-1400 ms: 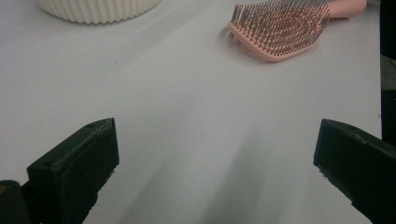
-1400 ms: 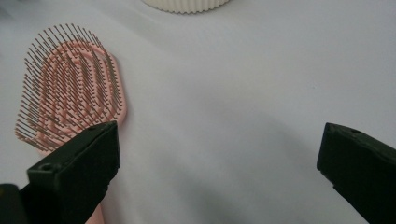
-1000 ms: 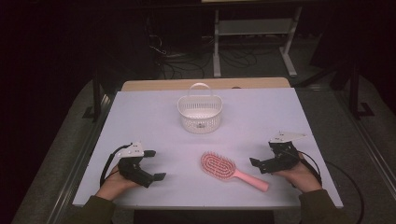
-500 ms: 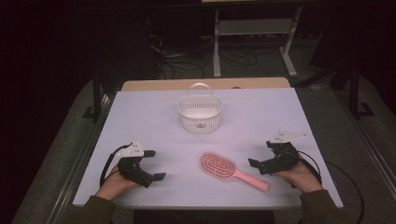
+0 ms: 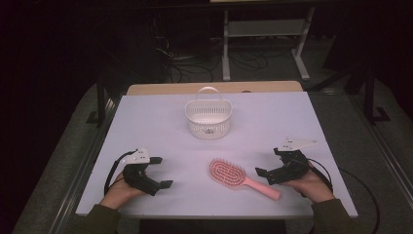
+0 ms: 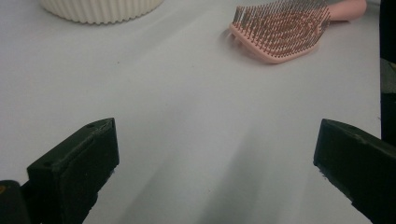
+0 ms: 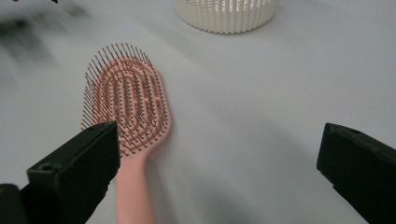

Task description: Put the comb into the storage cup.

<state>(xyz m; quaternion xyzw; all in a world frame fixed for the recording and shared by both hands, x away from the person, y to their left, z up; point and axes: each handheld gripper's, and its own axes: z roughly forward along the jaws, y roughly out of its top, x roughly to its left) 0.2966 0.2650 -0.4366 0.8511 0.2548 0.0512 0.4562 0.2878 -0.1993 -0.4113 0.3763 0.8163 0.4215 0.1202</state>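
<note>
The pink hairbrush [image 5: 239, 179] lies bristles-up on the white table [image 5: 160, 122], near the front edge and somewhat right of centre, its oval head toward the middle and its handle running out toward the person's right. The right gripper [image 5: 268, 168] sits just beside that handle, apparently touching nothing, with its jaws spread wide; in the right gripper view the brush [image 7: 128, 112] lies off to the left side of the opening, the handle passing close by one jaw rather than between the two. Judgement: the step in hand appears to be a pickup of the brush, probably for the white basket [image 5: 208, 118] standing well apart toward the far side of the table. To do it well, the gripper should shift sideways until the handle is centred between the jaws, come down low, and close across the narrow handle rather than on the bristled head, which would give a springy, uncertain hold. The right hand [image 5: 314, 185] rests low at the table's front right, gripper pointing inward toward the brush. The left gripper [image 5: 160, 171] is likewise spread and holds nothing, parked at front left on the left hand [image 5: 119, 191], aimed across the bare surface toward the brush head [image 6: 280, 30].
</note>
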